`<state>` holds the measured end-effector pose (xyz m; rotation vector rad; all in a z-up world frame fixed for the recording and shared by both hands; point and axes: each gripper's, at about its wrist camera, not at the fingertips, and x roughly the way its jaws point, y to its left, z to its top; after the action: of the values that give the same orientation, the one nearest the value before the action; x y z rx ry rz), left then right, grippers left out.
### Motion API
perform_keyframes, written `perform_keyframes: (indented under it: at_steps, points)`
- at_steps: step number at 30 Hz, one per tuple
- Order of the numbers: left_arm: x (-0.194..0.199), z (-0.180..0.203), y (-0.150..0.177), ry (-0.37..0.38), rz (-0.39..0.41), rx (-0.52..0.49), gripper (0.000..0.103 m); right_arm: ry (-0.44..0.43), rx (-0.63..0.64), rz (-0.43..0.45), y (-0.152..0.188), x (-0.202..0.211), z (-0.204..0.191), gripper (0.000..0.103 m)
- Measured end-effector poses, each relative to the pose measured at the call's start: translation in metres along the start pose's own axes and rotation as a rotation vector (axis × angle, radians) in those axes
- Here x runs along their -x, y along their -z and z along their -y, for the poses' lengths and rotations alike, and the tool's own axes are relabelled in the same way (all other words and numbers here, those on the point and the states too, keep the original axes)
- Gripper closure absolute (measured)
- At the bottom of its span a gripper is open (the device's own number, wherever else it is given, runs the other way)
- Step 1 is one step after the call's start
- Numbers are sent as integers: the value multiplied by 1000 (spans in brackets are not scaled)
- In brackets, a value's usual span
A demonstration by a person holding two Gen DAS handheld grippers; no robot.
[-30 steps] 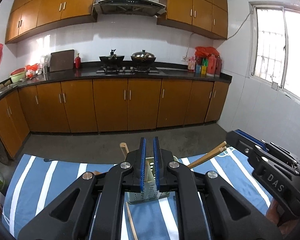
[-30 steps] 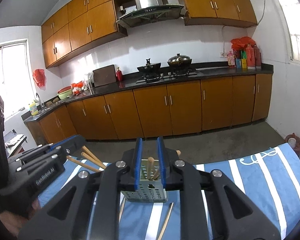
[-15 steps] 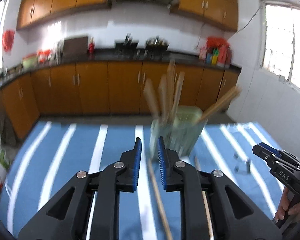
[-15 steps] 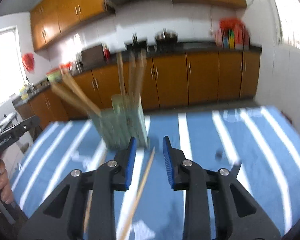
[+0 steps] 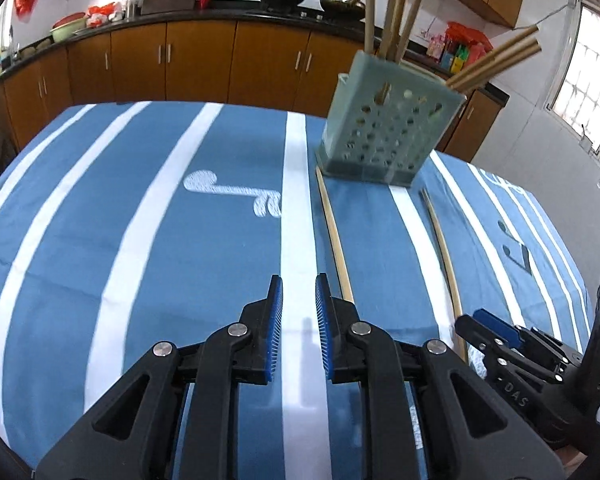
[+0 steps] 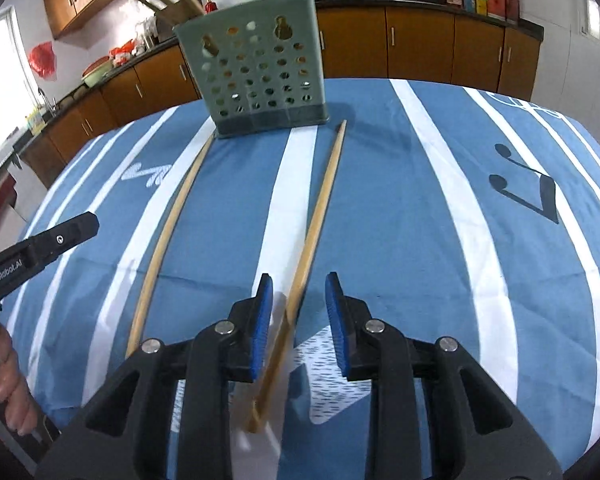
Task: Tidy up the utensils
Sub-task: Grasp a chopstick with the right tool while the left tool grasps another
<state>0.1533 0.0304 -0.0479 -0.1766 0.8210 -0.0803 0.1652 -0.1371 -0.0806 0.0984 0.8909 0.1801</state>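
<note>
Both grippers have dropped from a raised, level view of the kitchen to a steep downward aim at the tablecloth (image 5: 148,208), and both sets of jaws, near closed a second ago, now stand slightly parted.

Left gripper (image 5: 299,334): jaws released, nothing between the blue pads; it hangs over a white stripe near the near edge of the table. One loose chopstick (image 5: 334,236) lies just beside its right finger, apart from the pads, running toward the far edge, where its tip touches or all but touches the holder's base.

Right gripper (image 6: 299,326): jaws parted with the second chopstick (image 6: 320,208) lying between them, closer to the left pad. No clamping is visible; whether that pad touches the stick cannot be told. The stick's thin tip points at the holder.

Utensil holder (image 5: 388,132): grey-green, perforated, upright toward the far edge of the table, with several chopsticks standing or leaning out of its top.

In the right wrist view, a hand (image 6: 4,376) grips the left gripper's handle at the table's left edge.

Cabinets (image 5: 204,64) line the wall beyond.
</note>
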Motion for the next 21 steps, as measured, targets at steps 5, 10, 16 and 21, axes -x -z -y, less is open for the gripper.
perform_keyframes:
  at_steps: [5,10,16,21]
  points:
    - [-5,5,4,5,-5,-15,85,33,15,11,-4,-5,-2,76]
    - [-7,8,4,7,-12,-18,85,90,4,29,-7,-8,6,94]
    - [-12,17,5,27,-27,-37,85,144,-127,26,-15,-7,46,95]
    - [-19,32,9,28,-52,-82,85,172,-224,25,-17,-2,79,95]
